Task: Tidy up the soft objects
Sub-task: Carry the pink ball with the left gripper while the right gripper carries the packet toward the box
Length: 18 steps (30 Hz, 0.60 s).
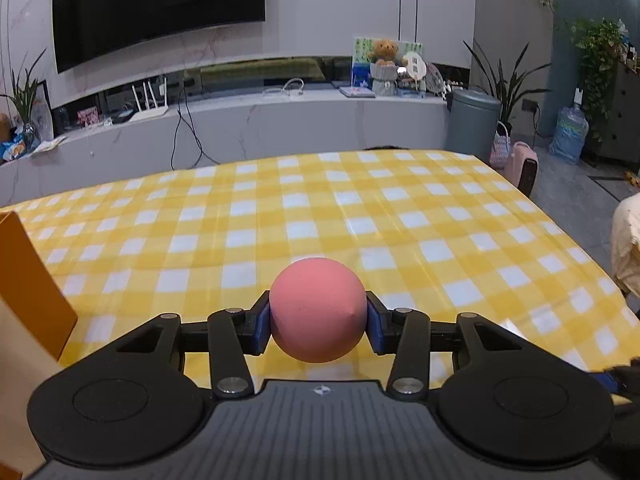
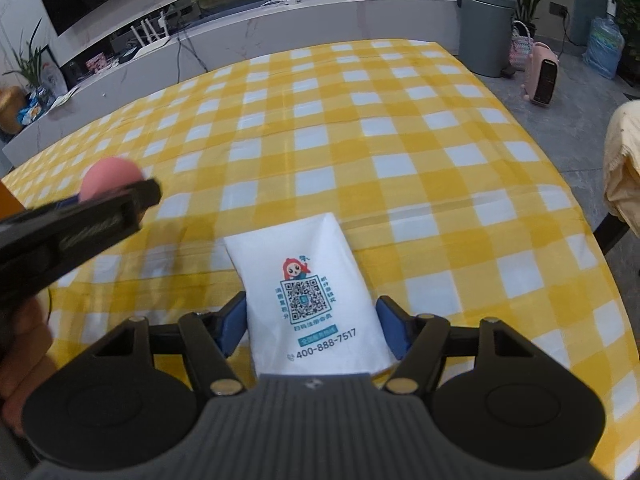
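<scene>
My left gripper (image 1: 318, 320) is shut on a soft pink ball (image 1: 318, 308) and holds it above the yellow checked tablecloth (image 1: 360, 208). In the right wrist view the left gripper (image 2: 120, 204) and the ball (image 2: 110, 178) show at the left. My right gripper (image 2: 312, 324) has its blue pads (image 2: 234, 322) on either side of a white tissue pack (image 2: 308, 292) with a QR code, which lies on the cloth. The pads look apart from the pack's sides, so the jaws stand open around it.
An orange box edge (image 1: 28, 280) stands at the left of the table. Beyond the table are a low marble shelf (image 1: 240, 120), a grey bin (image 1: 472, 124), a pink heater (image 2: 542, 76) and a cream chair (image 2: 624, 172) at the right.
</scene>
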{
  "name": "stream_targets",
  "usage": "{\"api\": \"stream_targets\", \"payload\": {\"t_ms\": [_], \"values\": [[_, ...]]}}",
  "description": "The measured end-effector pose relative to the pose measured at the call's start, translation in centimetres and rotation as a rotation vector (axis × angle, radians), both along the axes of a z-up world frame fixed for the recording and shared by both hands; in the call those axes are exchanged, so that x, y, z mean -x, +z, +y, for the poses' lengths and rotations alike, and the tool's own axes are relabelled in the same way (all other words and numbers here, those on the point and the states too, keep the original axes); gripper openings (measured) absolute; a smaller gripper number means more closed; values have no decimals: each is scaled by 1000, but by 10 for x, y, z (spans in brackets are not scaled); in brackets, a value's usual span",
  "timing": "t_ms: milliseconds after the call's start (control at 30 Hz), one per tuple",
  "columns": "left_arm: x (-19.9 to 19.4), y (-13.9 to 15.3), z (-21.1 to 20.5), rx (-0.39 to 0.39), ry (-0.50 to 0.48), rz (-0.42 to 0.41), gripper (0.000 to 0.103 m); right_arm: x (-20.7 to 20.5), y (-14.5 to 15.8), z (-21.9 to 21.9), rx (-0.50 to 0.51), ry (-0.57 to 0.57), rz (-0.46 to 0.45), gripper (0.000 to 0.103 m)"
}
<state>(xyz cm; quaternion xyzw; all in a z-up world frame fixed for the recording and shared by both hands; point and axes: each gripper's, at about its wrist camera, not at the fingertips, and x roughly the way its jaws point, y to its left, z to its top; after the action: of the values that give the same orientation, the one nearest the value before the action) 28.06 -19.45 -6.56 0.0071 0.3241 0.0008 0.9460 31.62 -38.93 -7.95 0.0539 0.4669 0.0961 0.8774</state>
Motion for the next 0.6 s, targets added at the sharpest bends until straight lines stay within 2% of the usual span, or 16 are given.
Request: {"api": "stream_targets", "payload": {"t_ms": [233,467,600], "values": [[32,13,3,12,-19,33,52,4,1,-9,-34,-32,1,67],[67,33,24,33,-15,92,52,11,13,0,-50,-58,-41,67],[90,44,35,53,-27,132,52,28,23,4,-114,-125,-46,67]]}}
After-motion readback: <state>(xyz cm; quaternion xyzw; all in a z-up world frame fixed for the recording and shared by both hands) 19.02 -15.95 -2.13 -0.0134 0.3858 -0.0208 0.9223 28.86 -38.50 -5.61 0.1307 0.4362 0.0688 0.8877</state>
